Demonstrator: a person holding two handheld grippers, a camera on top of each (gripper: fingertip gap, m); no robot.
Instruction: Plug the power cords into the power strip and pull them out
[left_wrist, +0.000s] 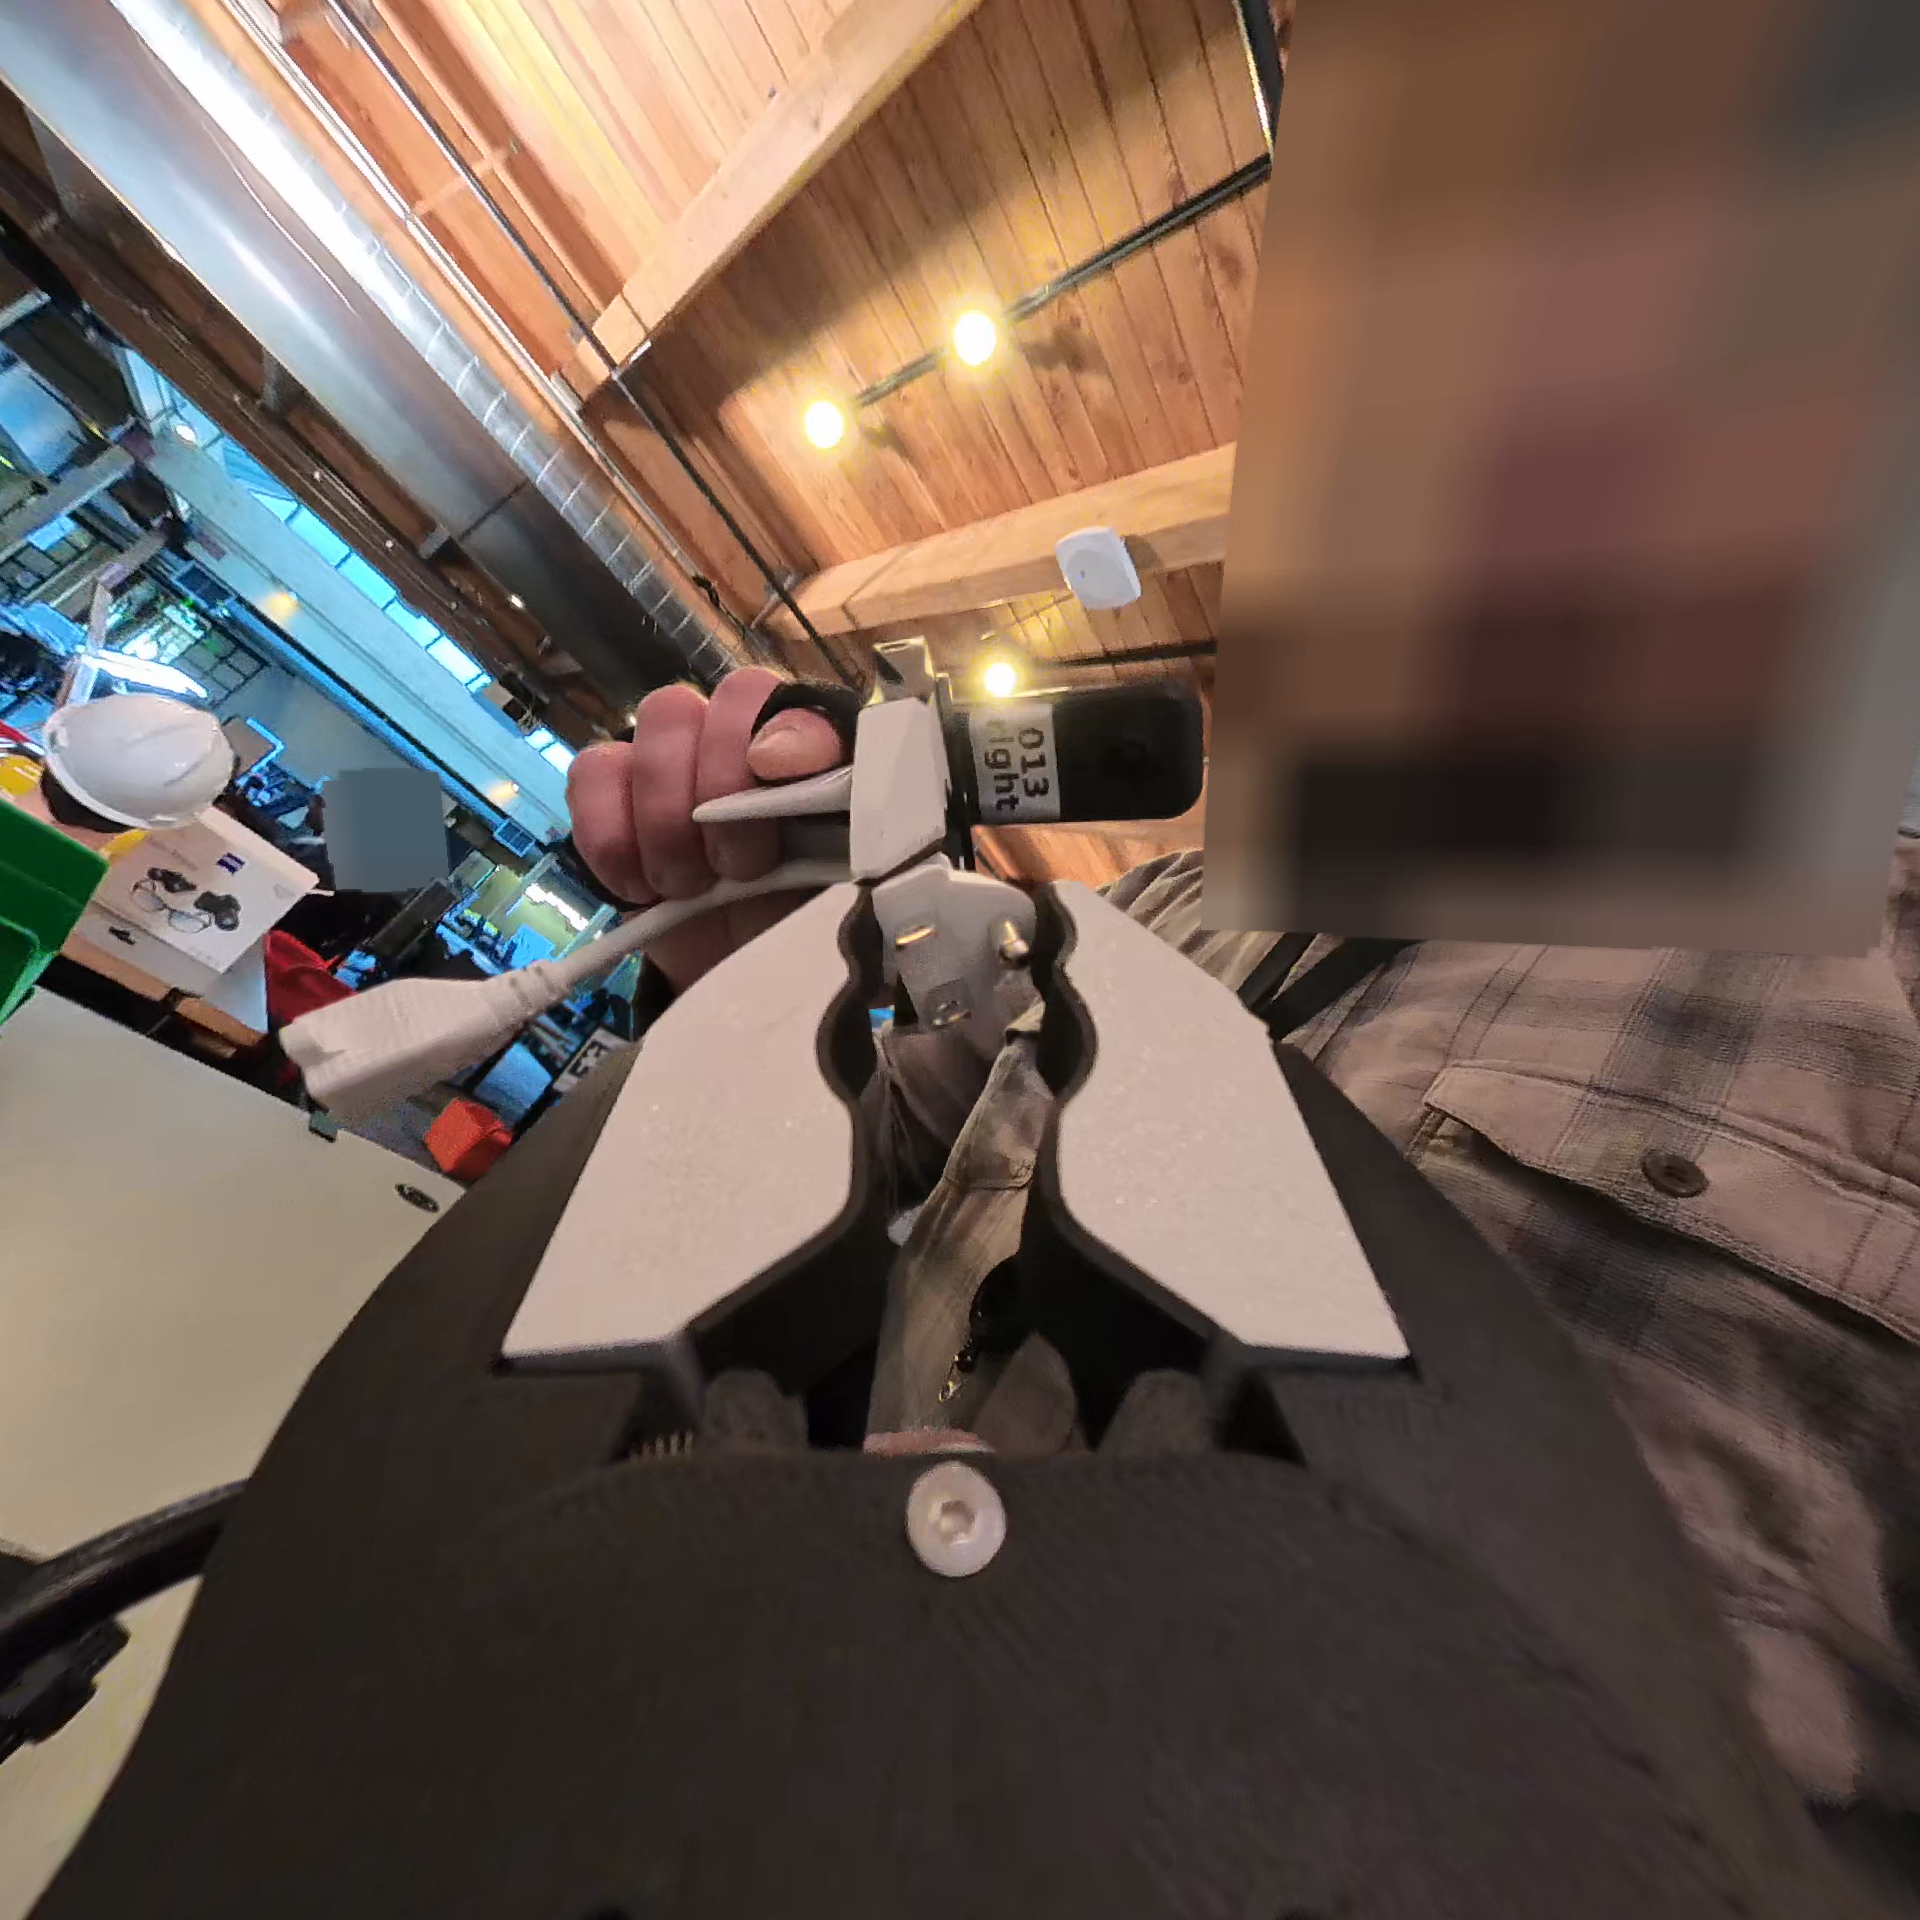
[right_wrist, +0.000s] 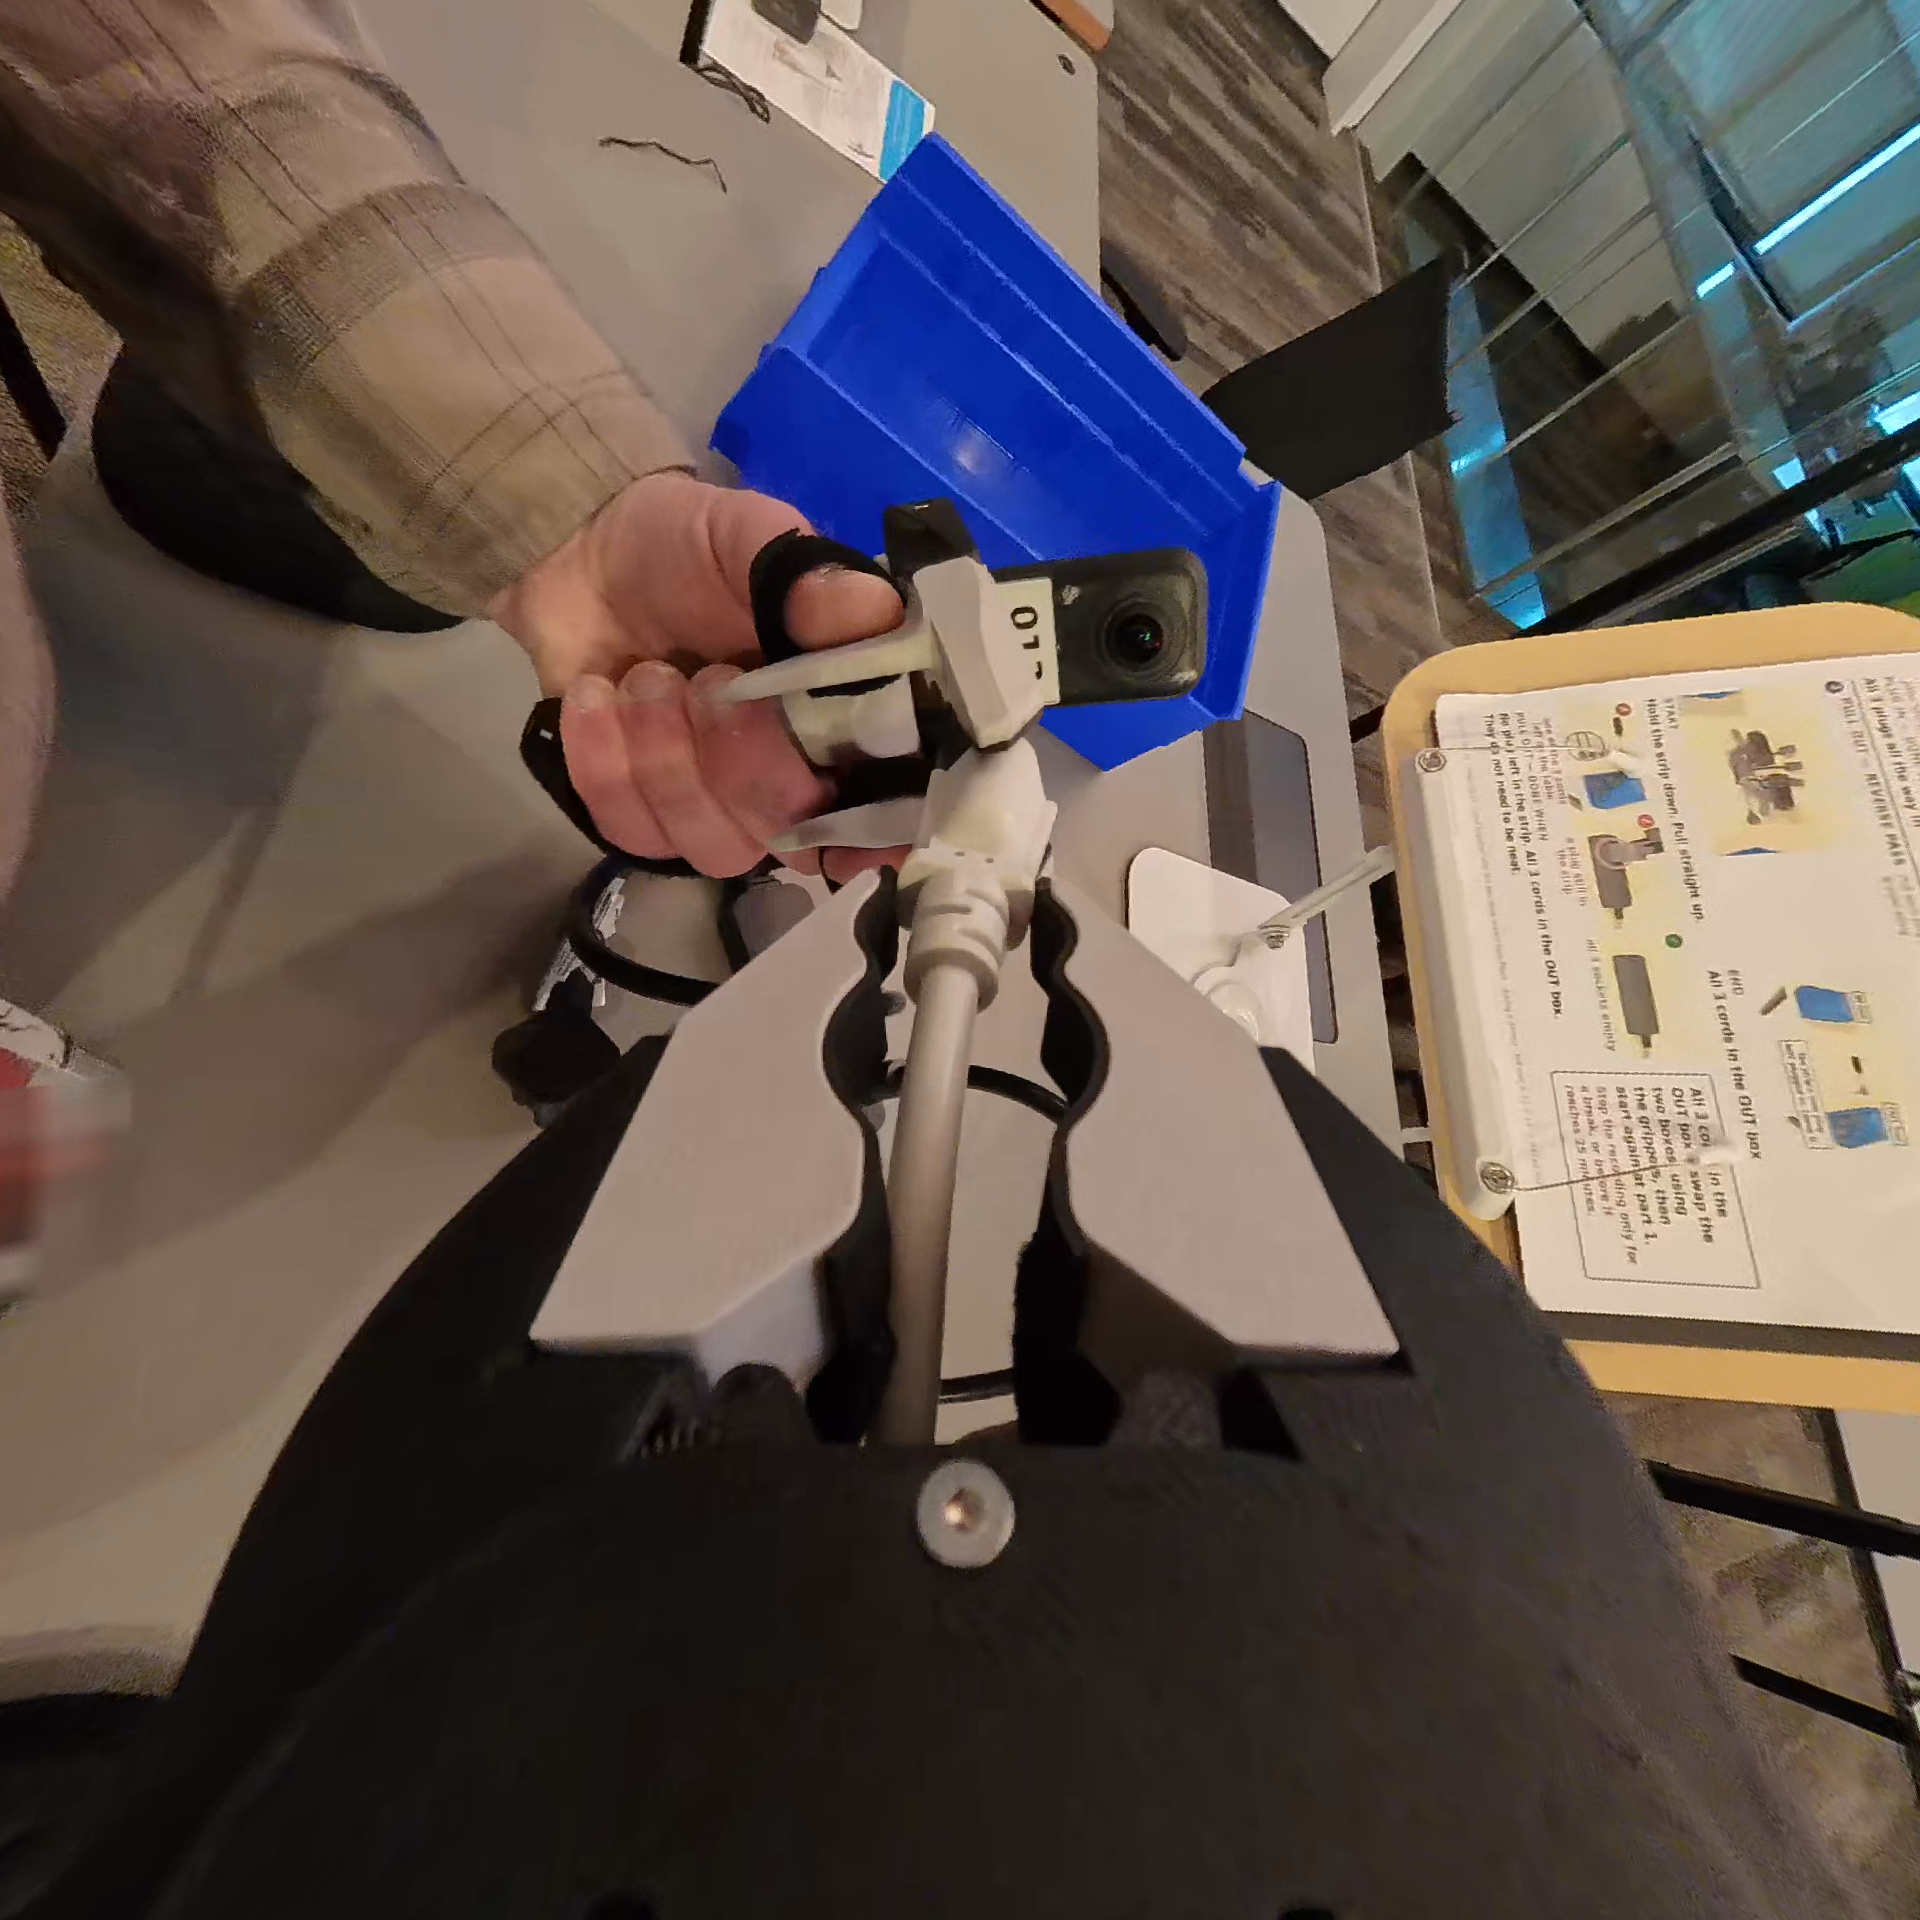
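1. Between the tips of the left gripper, held up in the air in front of the person's plaid shirt, sits a white plug. Its metal prongs face the left wrist camera.
2. The left jaws stand close on either side of the plug. I cannot tell from either view whether they actually clamp it or only frame it.
3. The right gripper meets the plug from the opposite side. In the right wrist view its jaws are closed on the ribbed neck of the plug, just behind the plug body.
4. The white cord runs back from that neck along the gap between the right fingers toward the camera.
5. In the left wrist view the cord comes out beside the right hand and curves down to the left. It ends in a white connector that hangs free above the edge of the desk.
6. The left hand grips the handle of its gripper, with black finger loops around two fingers.
7. Below the grippers, a blue bin lies on the grey desk. A black cable loops near the left hand.
8. To the right, a printed instruction sheet is clipped to a pale wooden board.
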